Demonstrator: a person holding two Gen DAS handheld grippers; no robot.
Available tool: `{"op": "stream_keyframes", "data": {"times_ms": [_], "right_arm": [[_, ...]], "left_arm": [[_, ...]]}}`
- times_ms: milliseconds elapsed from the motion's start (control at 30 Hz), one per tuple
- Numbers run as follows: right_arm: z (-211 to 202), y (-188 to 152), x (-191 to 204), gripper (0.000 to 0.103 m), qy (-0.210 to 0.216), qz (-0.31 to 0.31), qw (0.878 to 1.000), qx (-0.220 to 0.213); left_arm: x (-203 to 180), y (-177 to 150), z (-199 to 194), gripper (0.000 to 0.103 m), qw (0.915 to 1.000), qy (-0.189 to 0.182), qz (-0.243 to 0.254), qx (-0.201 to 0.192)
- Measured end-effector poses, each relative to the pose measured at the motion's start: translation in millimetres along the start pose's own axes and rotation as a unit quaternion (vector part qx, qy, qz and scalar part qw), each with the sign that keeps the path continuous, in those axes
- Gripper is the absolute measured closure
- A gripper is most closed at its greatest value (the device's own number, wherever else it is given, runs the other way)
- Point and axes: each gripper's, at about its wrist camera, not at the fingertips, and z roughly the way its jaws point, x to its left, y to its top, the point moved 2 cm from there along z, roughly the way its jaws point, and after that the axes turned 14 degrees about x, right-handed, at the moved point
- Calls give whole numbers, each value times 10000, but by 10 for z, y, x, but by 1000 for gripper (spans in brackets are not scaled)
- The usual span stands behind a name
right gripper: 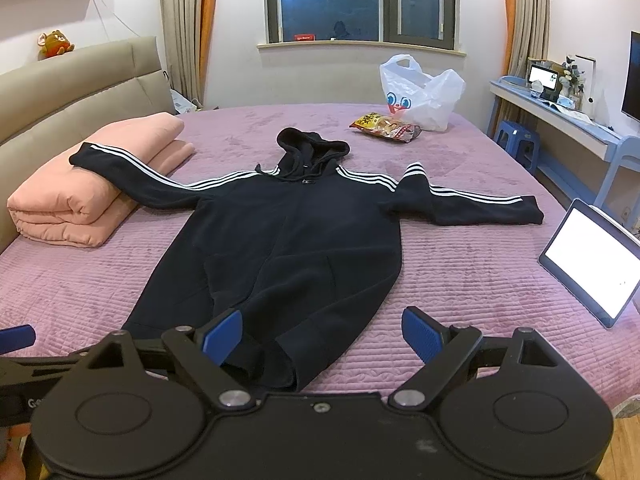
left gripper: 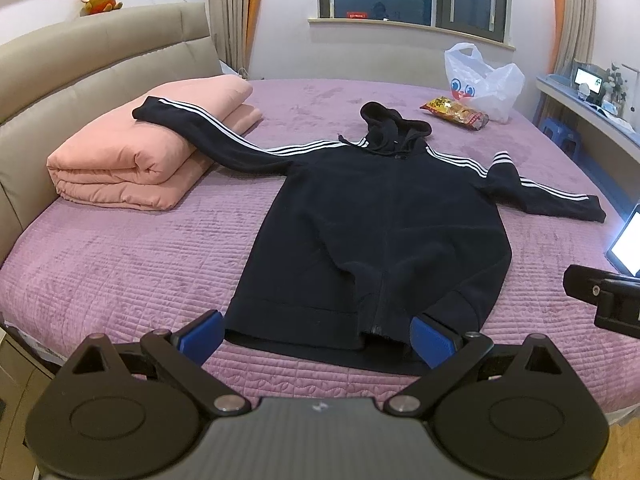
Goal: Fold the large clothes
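Spread blue fingers (left gripper: 200, 336); hoodie (left gripper: 372, 232) sleeve draped over folded pink quilt (left gripper: 132, 160).

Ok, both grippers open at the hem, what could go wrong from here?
The left sleeve lies up on the pink quilt; folding it in may drag the quilt. The tablet sits near the right sleeve and could get knocked. The hoodie looks thick, so the grippers may pinch only one layer.
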Motion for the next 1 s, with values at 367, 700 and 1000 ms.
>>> {"op": "stream_keyframes", "data": {"times_ms": [367, 700, 1000], "right_arm": [[-32, -14, 25, 0, -30, 4, 10000, -30], [596, 102, -243, 0, -165, 164, 9990, 386], [2064, 754, -674, 0, -165, 712, 9941, 806]], "left_arm": [[40, 7, -1, 2, 10000, -49, -54, -9], [-89, 274, 528, 3, 9996, 169, -121, 173], [-504, 1258, 1761, 5, 9996, -158, 186, 170]]}}
